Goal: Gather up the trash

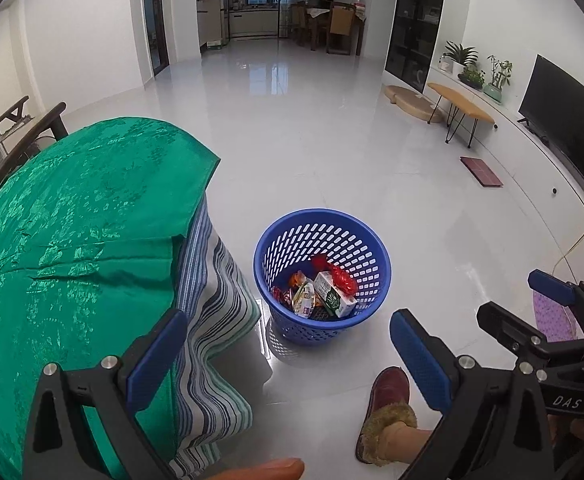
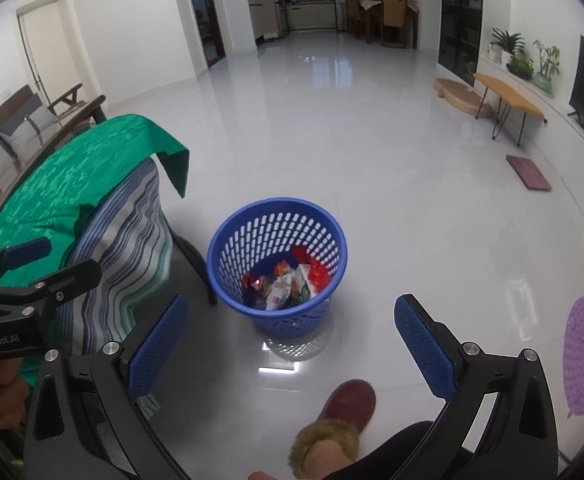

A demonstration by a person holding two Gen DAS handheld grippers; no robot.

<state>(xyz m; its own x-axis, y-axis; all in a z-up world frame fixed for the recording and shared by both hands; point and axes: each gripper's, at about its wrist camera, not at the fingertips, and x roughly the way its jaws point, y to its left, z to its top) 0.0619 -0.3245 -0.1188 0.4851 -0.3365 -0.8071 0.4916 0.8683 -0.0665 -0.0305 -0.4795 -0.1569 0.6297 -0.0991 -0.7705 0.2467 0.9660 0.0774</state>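
Both the left gripper (image 1: 287,360) and right gripper (image 2: 289,350) are spread wide, holding nothing. The wrappers (image 1: 304,298) and carton (image 1: 335,300) in the blue basket (image 1: 366,236) look light and crushable; the stiff rim seems the best hold

One blue perforated plastic basket (image 1: 275,280), one white-green carton (image 1: 334,300) inside, three potted plants (image 1: 476,70), upper right.

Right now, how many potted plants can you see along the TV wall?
3, all on the ledge left of the TV: a leafy one in a white pot, a low bushy one in a dark dish, and a thin one in a green pot. None looks hidden.
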